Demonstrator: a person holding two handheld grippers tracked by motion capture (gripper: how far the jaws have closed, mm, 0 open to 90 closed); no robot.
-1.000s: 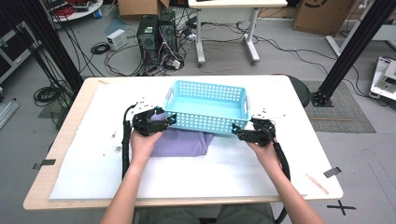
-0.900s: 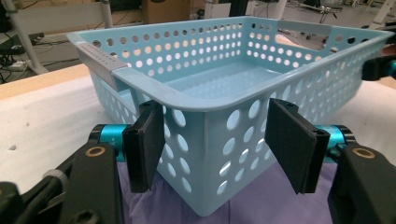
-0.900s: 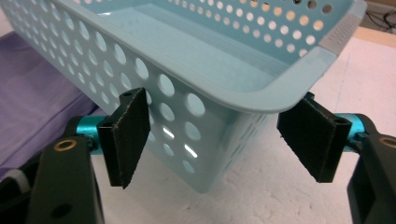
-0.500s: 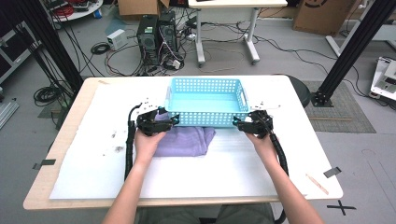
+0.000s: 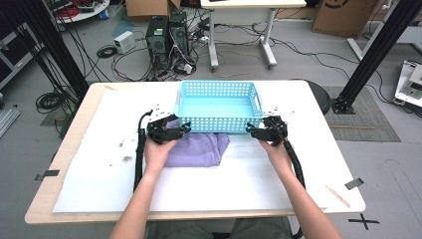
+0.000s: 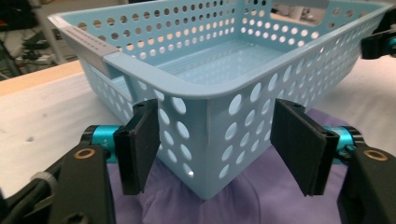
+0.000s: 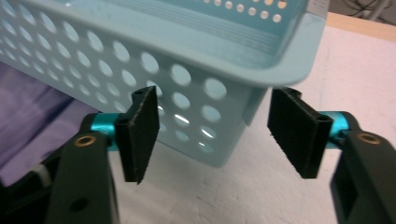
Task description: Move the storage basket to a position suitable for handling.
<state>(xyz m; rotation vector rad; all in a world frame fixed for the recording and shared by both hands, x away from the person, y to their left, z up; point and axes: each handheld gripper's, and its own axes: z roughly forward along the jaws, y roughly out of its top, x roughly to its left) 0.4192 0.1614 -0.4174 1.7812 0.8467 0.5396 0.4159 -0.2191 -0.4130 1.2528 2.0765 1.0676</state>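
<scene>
A light-blue perforated plastic basket point(image 5: 219, 105) sits on the white sheet point(image 5: 89, 174) covering the wooden table point(image 5: 40, 211), toward the far side and roughly centred. It is empty inside, and its near edge rests over a folded purple cloth point(image 5: 199, 149) that spreads out on the sheet toward the person.

The left gripper point(image 5: 171, 130) is at the basket's near left corner. In the left gripper view point(image 6: 212, 144) its black jaws stand wide apart on either side of that rounded corner, with a gap visible between each pad and the plastic (the cloth lies directly beneath them).

The right gripper point(image 5: 259, 132) is at the near right corner. In the right gripper view point(image 7: 212, 137) its jaws are likewise spread wide, straddling the corner just under the rim without pressing it; bare white sheet lies below, the purple cloth off to one side.

On the floor beyond the table stand computer towers point(image 5: 166, 35) among loose cables.
</scene>
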